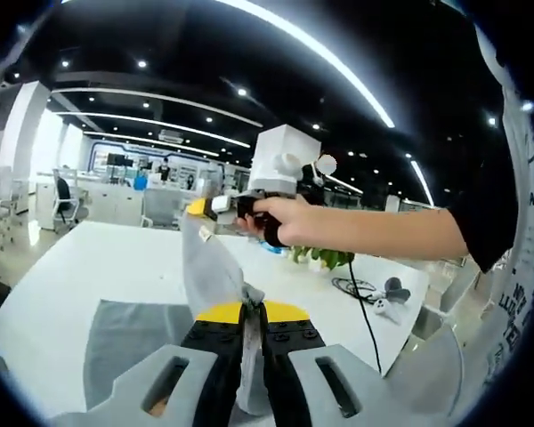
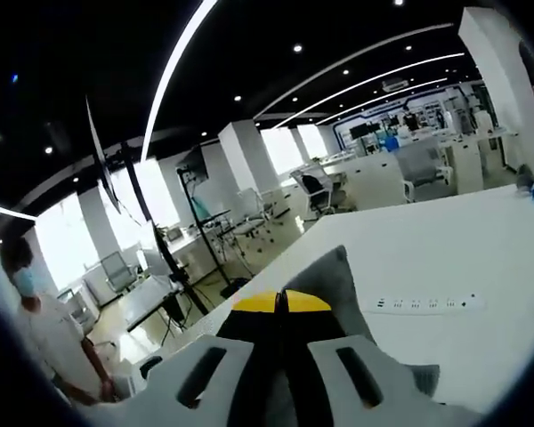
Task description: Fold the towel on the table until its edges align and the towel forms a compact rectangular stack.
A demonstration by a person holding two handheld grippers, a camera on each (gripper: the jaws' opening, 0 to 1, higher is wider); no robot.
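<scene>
**Grey towel lifted, pinched at two corners**

Left gripper view: left gripper [image 1: 252, 313], black fingers with yellow tips on grey moulded plastic bodies, closed down on a bunched fold of the soft grey fabric towel [image 1: 212, 267]. Cloth is squeezed between the fingers and runs down the gap between them. From there the towel rises as a narrow creased strip to the right gripper [image 1: 203, 209], which a hand [image 1: 285, 221] holds up above the bench; its yellow tip and white plate sit on the towel's top corner. The rest of the towel lies flat as a matte grey panel on the smooth white bench [image 1: 98, 258], to the left of the fingers.

Right gripper view: right gripper [image 2: 280, 304], same black/yellow/grey build, fingers pressed together with no gap visible. The grey towel [image 2: 334, 276] bulges in a soft peak behind and beside the yellow tips, more cloth down at right near the finger body; the nip itself is hidden, but the left gripper view shows the corner held.

On the bench: long white plastic power strip [image 2: 427, 303], flat, to the right of the towel and apart from it. Black cable [image 1: 367, 311] looped and trailing at the bench's far right.

No containers that I can make out.
</scene>
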